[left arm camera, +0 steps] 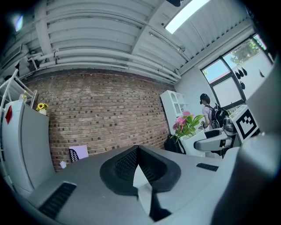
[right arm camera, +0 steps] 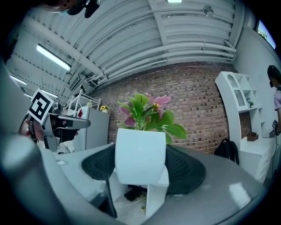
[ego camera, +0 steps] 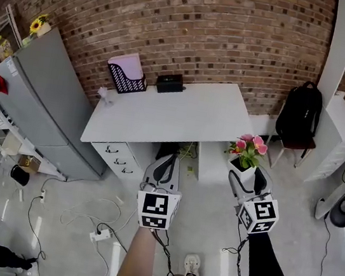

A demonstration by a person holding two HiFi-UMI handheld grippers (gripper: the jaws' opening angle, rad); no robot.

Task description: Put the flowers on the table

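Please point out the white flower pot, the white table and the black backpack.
White pot of pink flowers (right arm camera: 140, 156): right gripper view, front wall of the pot.
White rectangular table (ego camera: 181, 119): head view, bare middle of its top.
Black backpack (ego camera: 299, 114): head view, middle of its body.

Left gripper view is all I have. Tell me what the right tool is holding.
Observer: The right tool is shut on a white pot of pink flowers, held upright.
Operator: Give me its place against the table.
Observer: In the head view it sits short of the white table, near the front right corner, not over the top.
Operator: Report what stands at that end of the tabletop.
Observer: That end looks bare; a black box sits further back, at the edge by the wall.
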